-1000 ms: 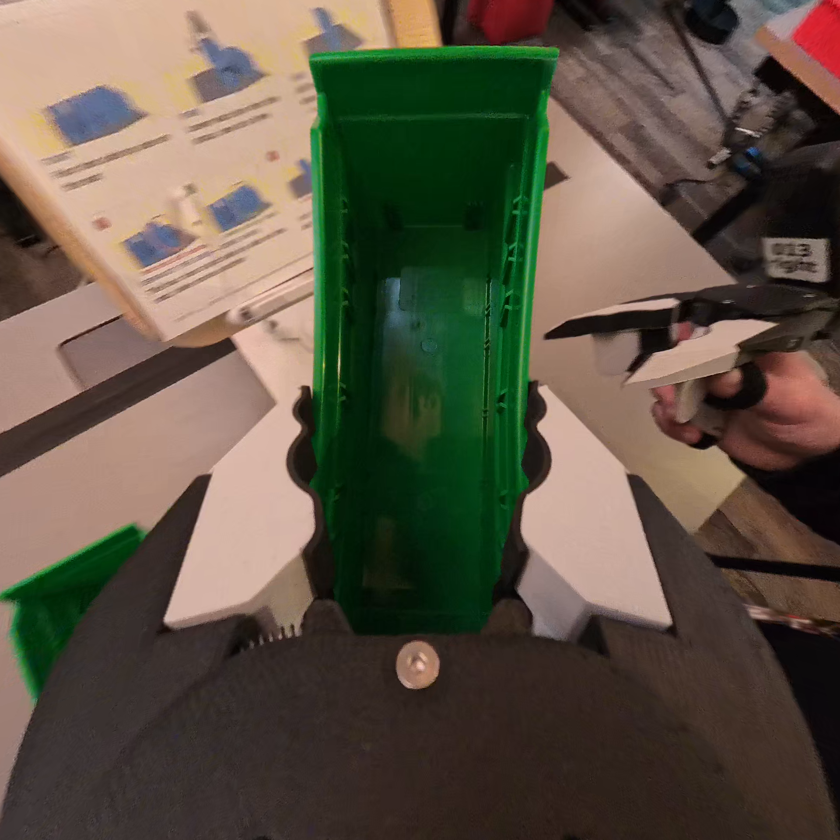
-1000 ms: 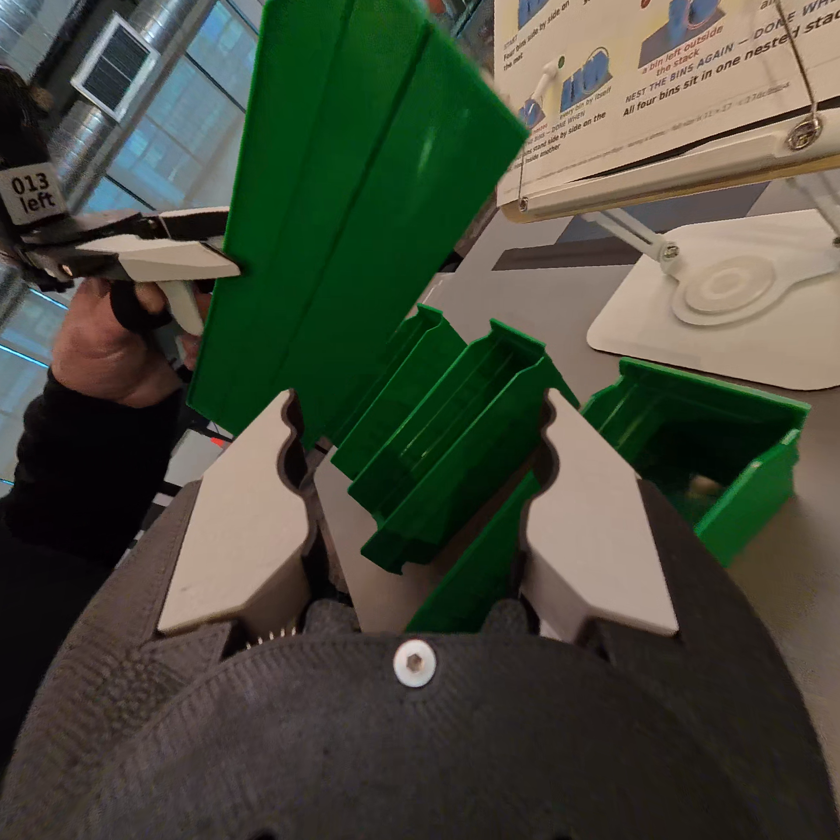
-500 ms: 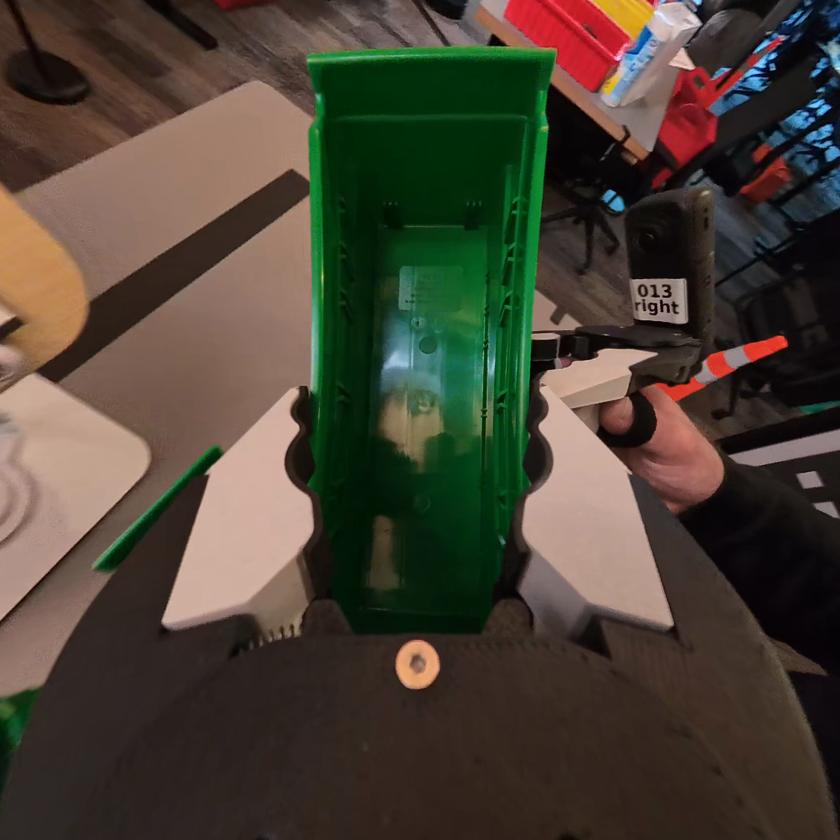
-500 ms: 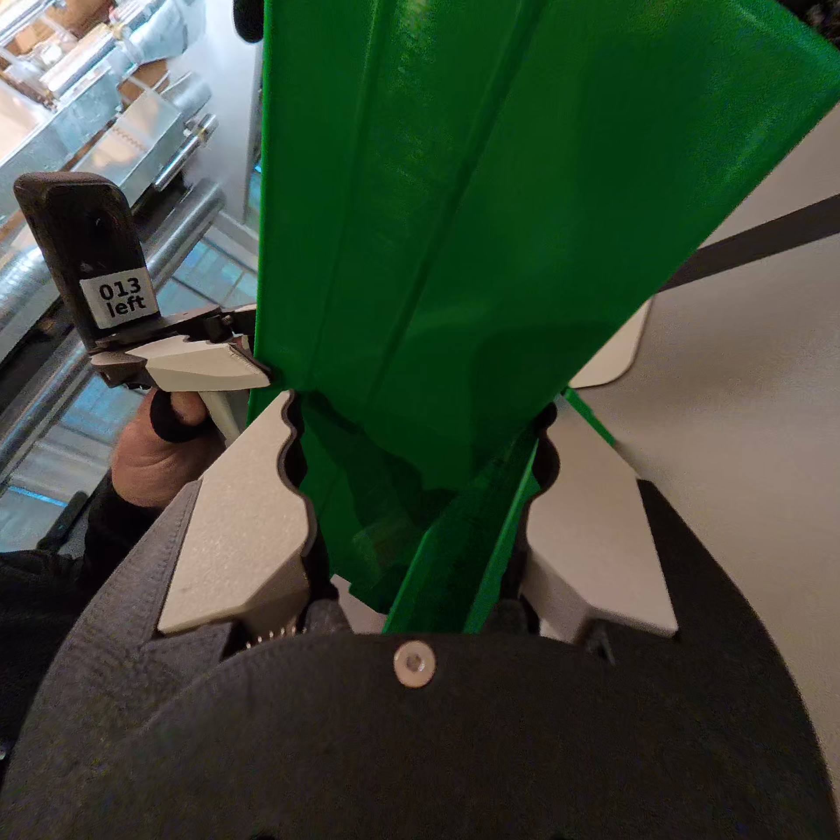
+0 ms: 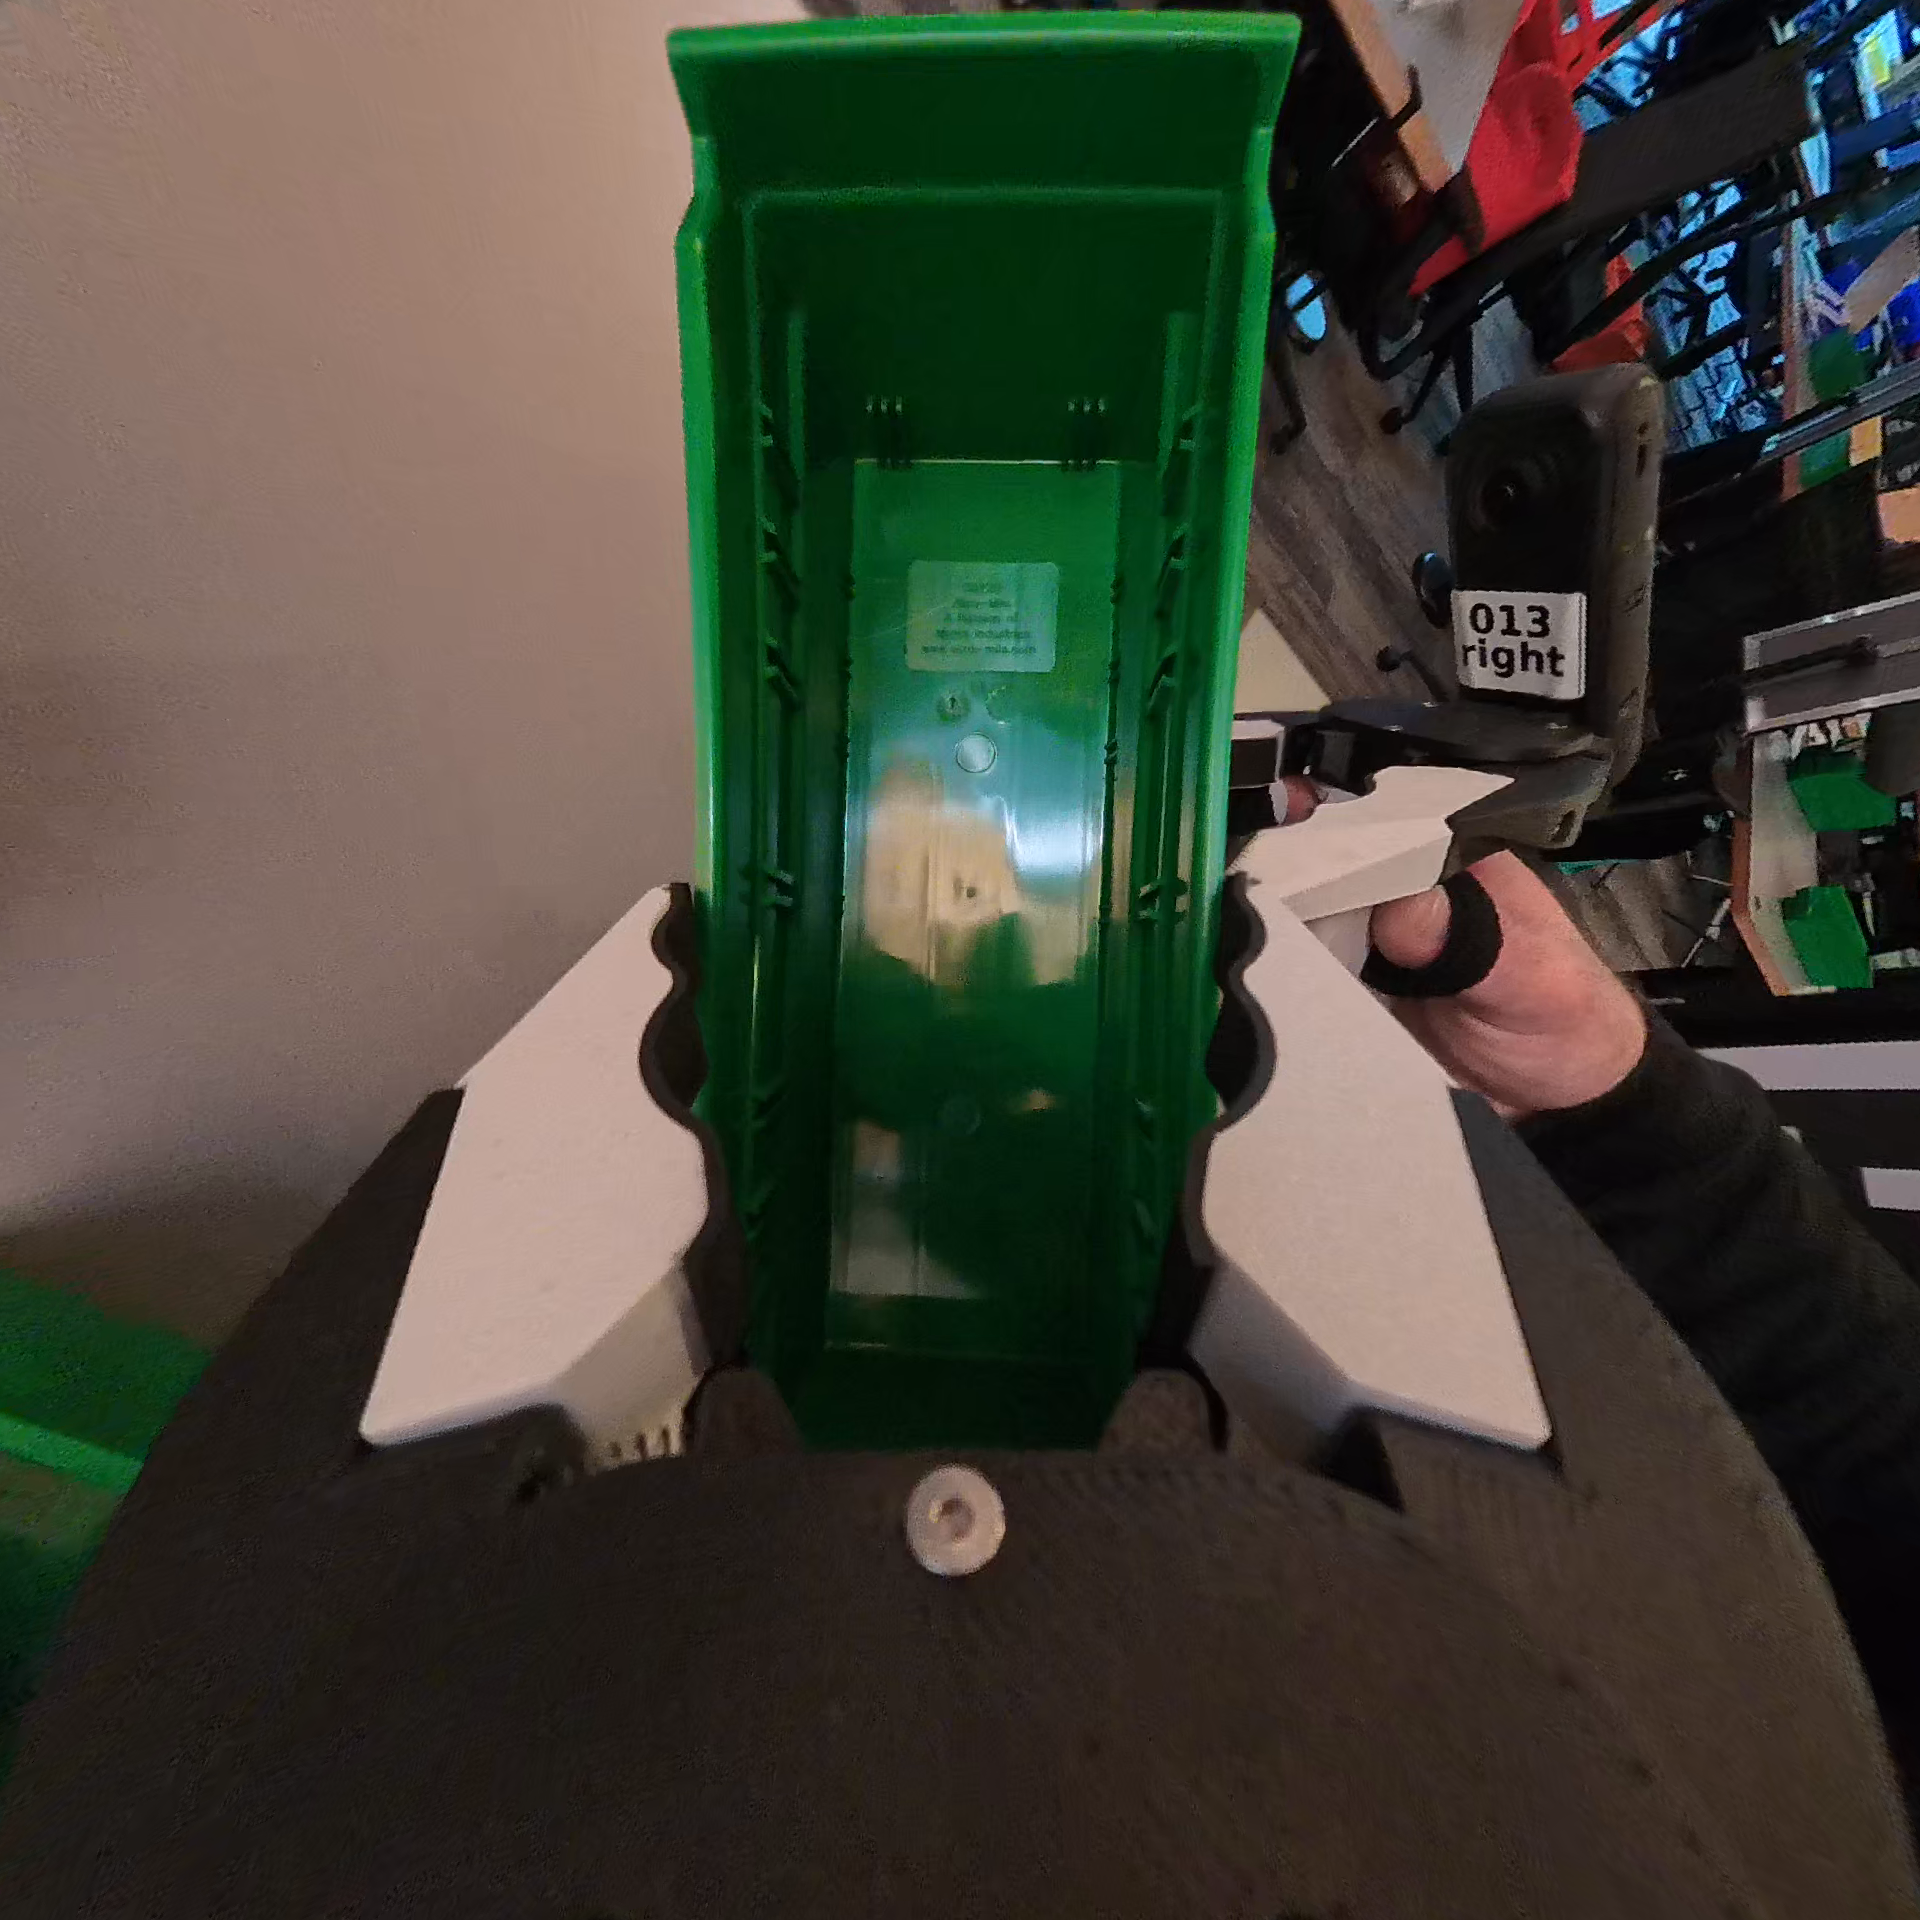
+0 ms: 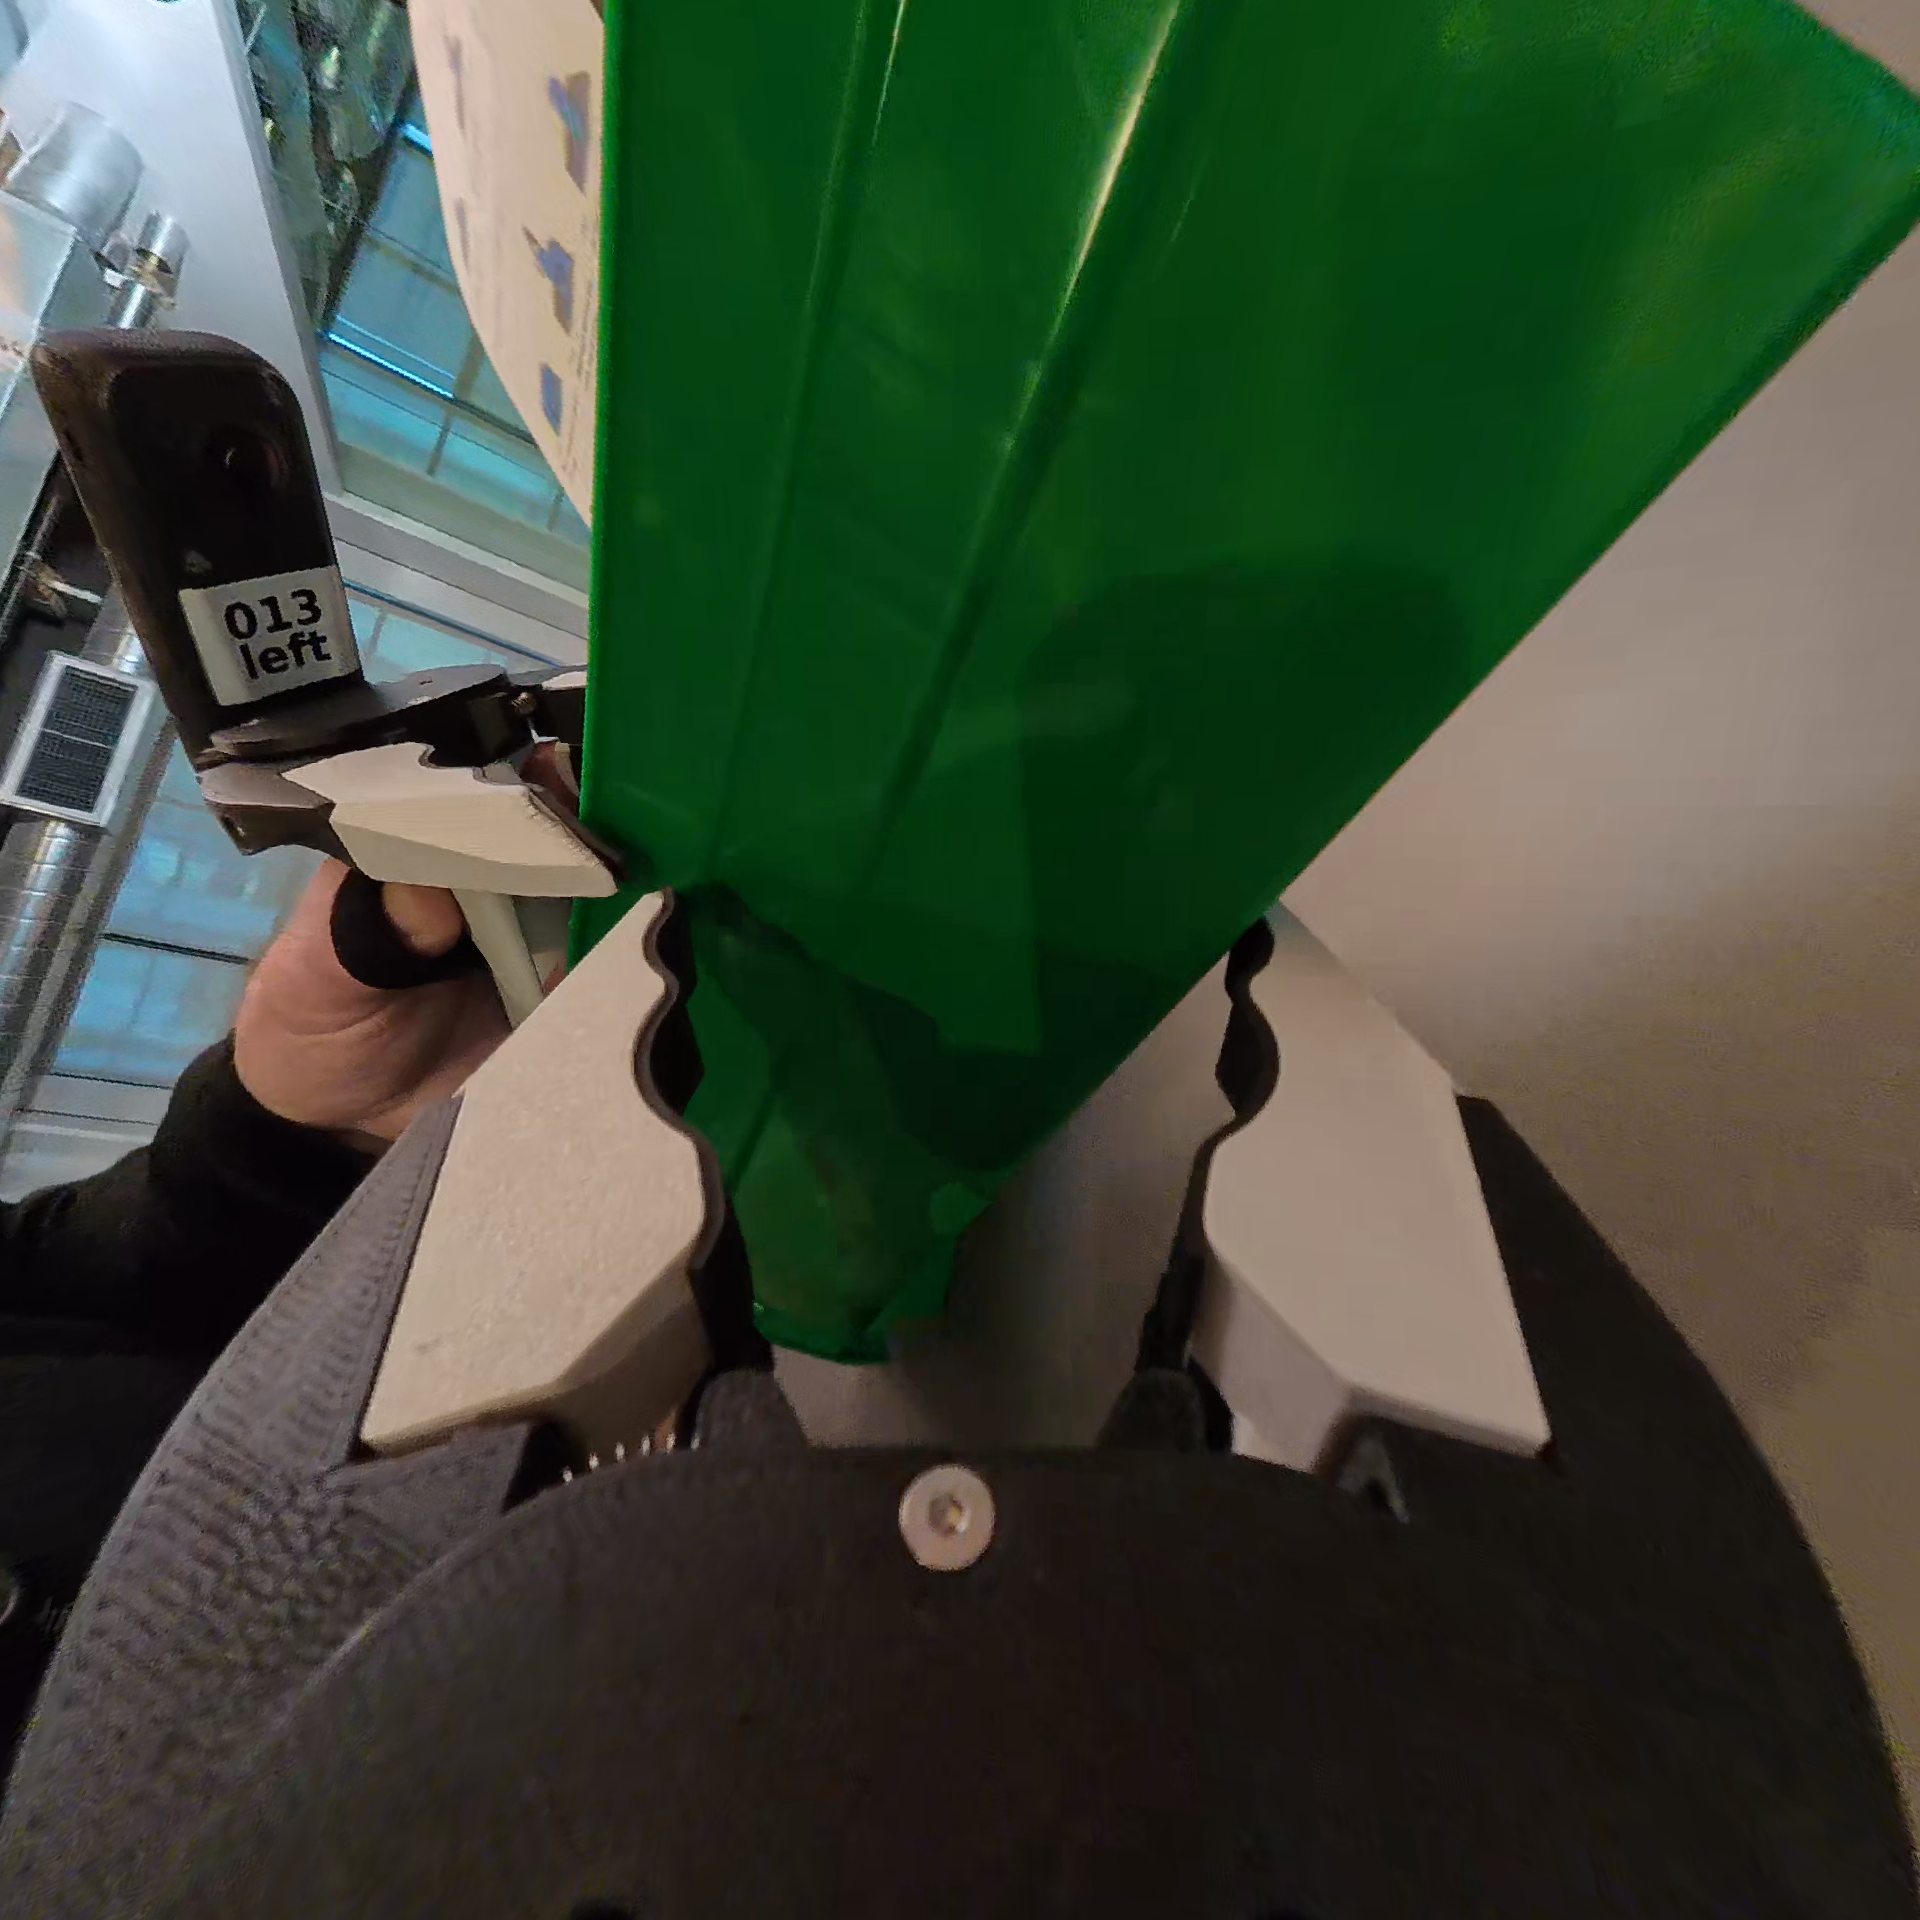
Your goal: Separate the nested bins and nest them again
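Observation:
My left gripper (image 5: 956, 997) is shut on a green bin (image 5: 977, 831) and holds it by both side walls, its open top facing the camera. In the right wrist view the same bin's smooth outer side (image 6: 1091, 520) fills the upper middle. Its lower end sits between the fingers of my right gripper (image 6: 956, 1039), against the left finger (image 6: 582, 1195), with a gap to the right finger (image 6: 1351, 1195), so this gripper is open. The right gripper also shows in the left wrist view (image 5: 1262, 779), beside the bin's right wall. The left gripper (image 6: 582, 831) shows at the bin's left edge.
Another green bin (image 5: 73, 1382) lies blurred at the lower left on the beige table (image 5: 312, 623). A printed instruction board (image 6: 499, 260) stands behind the held bin. Chairs, racks and red crates (image 5: 1538, 156) crowd the room beyond the table at the right.
The left gripper has swung the held bin away from the instruction board. The right gripper has closed in on the bin. The bins on the table have left the right wrist view.

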Demonstrator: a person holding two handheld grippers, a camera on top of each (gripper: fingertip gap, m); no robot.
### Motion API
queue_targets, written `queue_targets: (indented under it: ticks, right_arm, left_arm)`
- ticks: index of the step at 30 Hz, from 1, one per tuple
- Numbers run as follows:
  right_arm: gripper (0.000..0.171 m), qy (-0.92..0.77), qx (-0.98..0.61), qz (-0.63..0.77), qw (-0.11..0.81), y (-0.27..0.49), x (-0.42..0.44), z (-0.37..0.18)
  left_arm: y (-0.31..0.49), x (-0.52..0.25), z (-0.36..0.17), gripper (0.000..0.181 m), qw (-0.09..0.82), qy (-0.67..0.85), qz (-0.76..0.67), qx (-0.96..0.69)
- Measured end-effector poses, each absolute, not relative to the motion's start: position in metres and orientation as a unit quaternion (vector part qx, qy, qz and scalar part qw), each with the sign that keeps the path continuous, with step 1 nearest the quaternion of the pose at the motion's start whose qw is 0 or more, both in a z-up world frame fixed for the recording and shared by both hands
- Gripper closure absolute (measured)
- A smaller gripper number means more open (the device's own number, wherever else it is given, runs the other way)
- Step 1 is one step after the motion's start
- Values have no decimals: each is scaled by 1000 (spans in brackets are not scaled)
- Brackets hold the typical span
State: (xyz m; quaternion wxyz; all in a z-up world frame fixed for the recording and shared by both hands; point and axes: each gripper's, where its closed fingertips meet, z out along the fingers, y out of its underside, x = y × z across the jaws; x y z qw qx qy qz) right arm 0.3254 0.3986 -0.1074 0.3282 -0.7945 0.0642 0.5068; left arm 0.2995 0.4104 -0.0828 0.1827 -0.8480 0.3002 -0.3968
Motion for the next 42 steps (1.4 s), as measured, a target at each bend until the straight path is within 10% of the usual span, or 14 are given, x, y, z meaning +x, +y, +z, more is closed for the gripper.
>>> queue_targets:
  ticks: [42]
  right_arm:
    - [102, 90, -826, 502, 241, 394, 359, -178]
  left_arm:
    - [351, 286, -123, 88, 80, 256, -456, -849]
